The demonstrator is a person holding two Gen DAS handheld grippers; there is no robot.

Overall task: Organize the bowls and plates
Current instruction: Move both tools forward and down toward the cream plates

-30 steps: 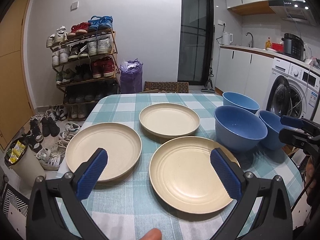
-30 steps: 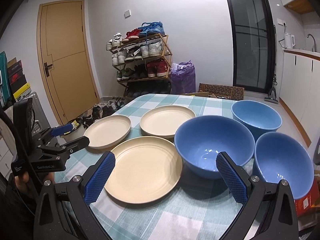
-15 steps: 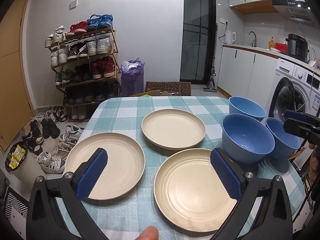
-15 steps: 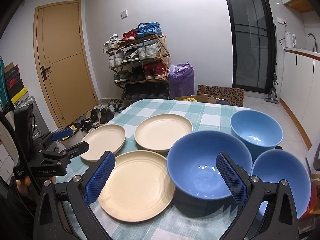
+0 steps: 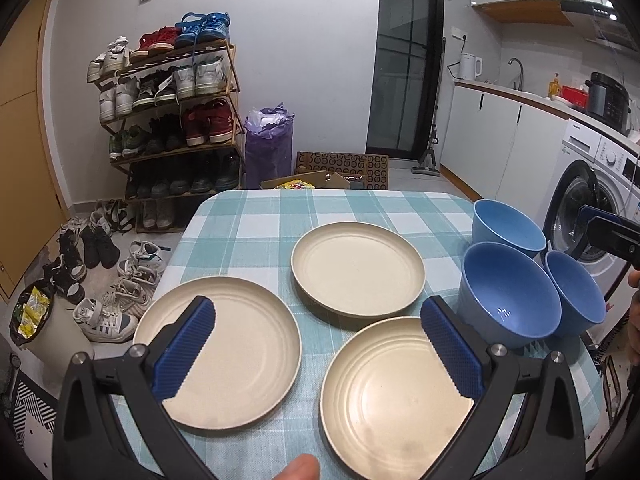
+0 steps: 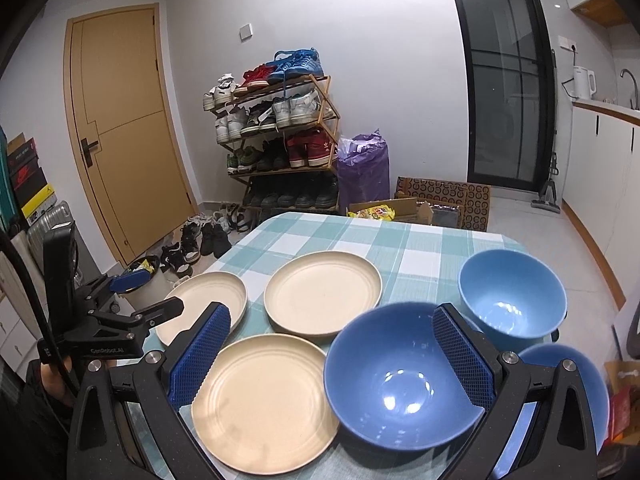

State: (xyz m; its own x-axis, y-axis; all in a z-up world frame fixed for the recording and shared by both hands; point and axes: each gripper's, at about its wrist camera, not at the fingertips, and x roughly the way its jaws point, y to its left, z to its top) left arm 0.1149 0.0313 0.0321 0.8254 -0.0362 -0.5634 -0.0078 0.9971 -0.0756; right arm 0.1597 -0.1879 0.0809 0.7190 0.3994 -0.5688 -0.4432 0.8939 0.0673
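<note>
Trouble, if it comes, starts up close: the left hand-held gripper [image 5: 318, 346] hangs spread wide and empty over the two nearest plates, and the right hand-held gripper [image 6: 332, 354] gapes just as wide and just as empty over the big bowl [image 6: 404, 376]. Those ribbed blue pads look grippy, but the cream plates are shallow, smooth and faintly ringed, with low thin rims, so a pinch on the near plate [image 5: 396, 396] could skid it across the checked cloth or tip it. The left plate [image 5: 236, 356] sits close to the bench [image 5: 256, 216] edge, above shoes on the floor; a nudge outward looks risky. Further on, the far plate [image 5: 358, 274] lies flat and apart. To the right, three glossy blue bowls crowd together, round and deep; the big one touches or nearly touches the small bowl [image 5: 578, 292] and the back bowl [image 5: 508, 228], so lifting one could clip a neighbour. Nothing is stacked yet.
</note>
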